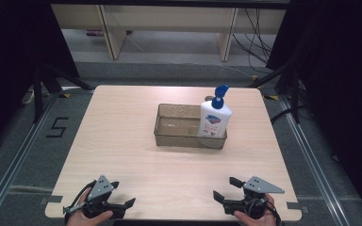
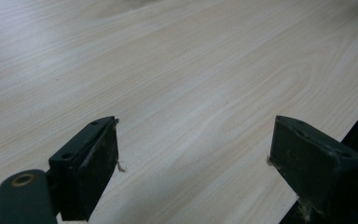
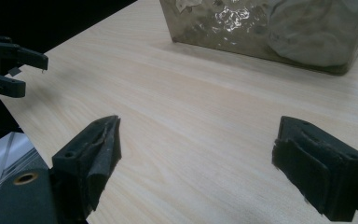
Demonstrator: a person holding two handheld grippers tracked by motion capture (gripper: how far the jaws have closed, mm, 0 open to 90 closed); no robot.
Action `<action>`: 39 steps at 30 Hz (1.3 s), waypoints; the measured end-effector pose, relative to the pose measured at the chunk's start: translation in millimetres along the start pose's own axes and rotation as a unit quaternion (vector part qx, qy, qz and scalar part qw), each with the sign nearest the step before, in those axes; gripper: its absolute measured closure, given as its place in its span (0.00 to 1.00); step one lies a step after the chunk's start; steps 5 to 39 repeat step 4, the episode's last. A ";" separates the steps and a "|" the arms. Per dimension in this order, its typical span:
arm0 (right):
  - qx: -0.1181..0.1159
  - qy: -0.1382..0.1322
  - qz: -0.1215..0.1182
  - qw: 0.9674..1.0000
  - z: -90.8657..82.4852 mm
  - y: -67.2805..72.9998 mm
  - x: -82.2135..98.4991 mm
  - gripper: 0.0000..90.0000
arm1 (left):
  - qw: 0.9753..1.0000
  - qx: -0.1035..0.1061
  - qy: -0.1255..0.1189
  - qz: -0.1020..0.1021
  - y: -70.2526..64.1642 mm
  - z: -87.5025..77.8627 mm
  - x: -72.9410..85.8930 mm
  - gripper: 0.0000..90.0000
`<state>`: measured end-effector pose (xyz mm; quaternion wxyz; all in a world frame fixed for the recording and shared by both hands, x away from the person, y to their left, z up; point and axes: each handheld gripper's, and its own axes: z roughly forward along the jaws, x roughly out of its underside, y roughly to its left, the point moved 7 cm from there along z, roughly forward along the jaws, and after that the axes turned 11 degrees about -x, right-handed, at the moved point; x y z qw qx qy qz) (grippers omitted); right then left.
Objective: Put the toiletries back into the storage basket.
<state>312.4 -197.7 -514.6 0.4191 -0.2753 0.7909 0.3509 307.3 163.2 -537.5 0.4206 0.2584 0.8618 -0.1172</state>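
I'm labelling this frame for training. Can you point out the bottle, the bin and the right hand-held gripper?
bottle [image 1: 214,120], high view, on its white body.
bin [image 1: 174,140], high view, on its near wall.
right hand-held gripper [image 1: 225,188], high view, midway between its fingertips.

The person's left hand [image 1: 90,217] grips the black two-jaw left gripper [image 1: 123,194] with its grey three-cornered top plate, jaws spread wide and holding nothing. The right hand [image 1: 257,217] holds the matching right gripper [image 1: 225,187], jaws likewise wide apart and angled toward the left gripper.
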 end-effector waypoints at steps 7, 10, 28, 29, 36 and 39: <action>-0.002 0.001 0.021 1.000 -0.3 2.9 1.6 0.17 | 1.000 -0.002 -0.001 0.000 -0.1 0.1 -0.2 0.17; -0.002 0.001 0.021 1.000 -0.3 2.9 1.6 0.17 | 1.000 -0.002 -0.001 0.000 -0.1 0.1 -0.2 0.17; -0.002 0.001 0.021 1.000 -0.3 2.9 1.6 0.17 | 1.000 -0.002 -0.001 0.000 -0.1 0.1 -0.2 0.17; -0.002 0.001 0.021 1.000 -0.3 2.9 1.6 0.17 | 1.000 -0.002 -0.001 0.000 -0.1 0.1 -0.2 0.17; -0.002 0.001 0.021 1.000 -0.3 2.9 1.6 0.17 | 1.000 -0.002 -0.001 0.000 -0.1 0.1 -0.2 0.17; -0.002 0.001 0.021 1.000 -0.3 2.9 1.6 0.17 | 1.000 -0.002 -0.001 0.000 -0.1 0.1 -0.2 0.17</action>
